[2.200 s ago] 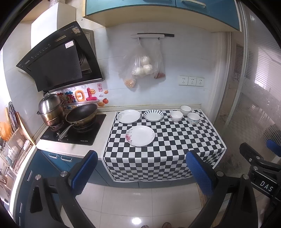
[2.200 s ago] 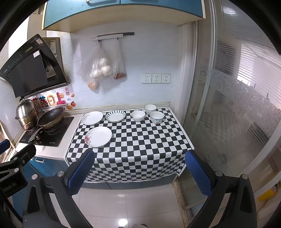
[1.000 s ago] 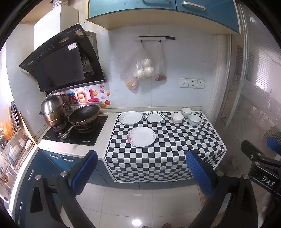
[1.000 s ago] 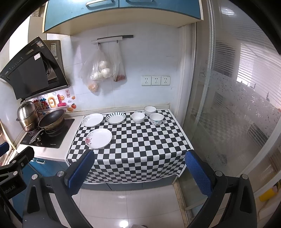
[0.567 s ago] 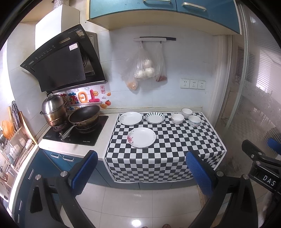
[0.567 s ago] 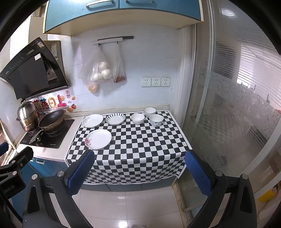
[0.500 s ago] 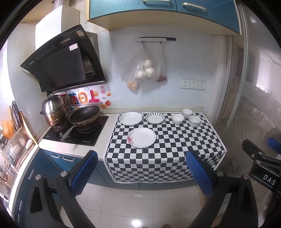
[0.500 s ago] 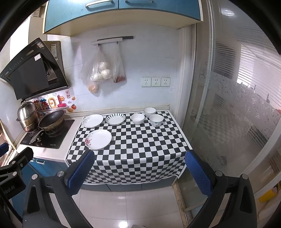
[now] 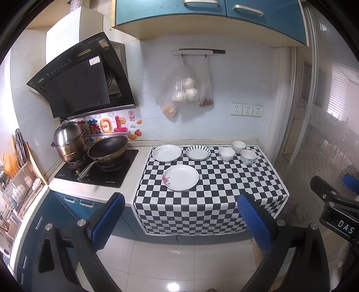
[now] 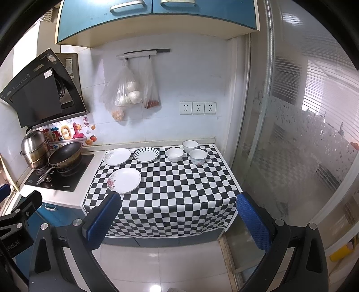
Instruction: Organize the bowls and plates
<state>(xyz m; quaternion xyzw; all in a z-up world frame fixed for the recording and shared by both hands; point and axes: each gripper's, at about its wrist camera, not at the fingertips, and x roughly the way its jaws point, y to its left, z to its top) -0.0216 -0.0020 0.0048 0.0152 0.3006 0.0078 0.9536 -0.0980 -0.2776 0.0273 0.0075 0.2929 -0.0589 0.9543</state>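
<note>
i hold both grippers back from the counter — left gripper (image 9: 181, 219) and right gripper (image 10: 177, 216) spread wide, gripping nothing. on the checkered cloth (image 9: 224, 193) the floral plate (image 9: 180, 177) sits nearest; a white plate (image 9: 166, 153) and striped plate (image 9: 198, 152) behind it — three bowls (image 9: 226, 154) clustered at the right.

A black-and-white checkered cloth (image 9: 208, 193) carries two round white plates with pink flower prints (image 9: 180, 177) (image 9: 166, 153) and a round white plate with dark radiating stripes (image 9: 198, 152). Behind them, three white bowls: one plain (image 9: 227, 154), one dark-rimmed (image 9: 238, 146), one with small blue speckles (image 9: 248, 157). Blue cabinet doors (image 10: 154, 15) hang above.
</note>
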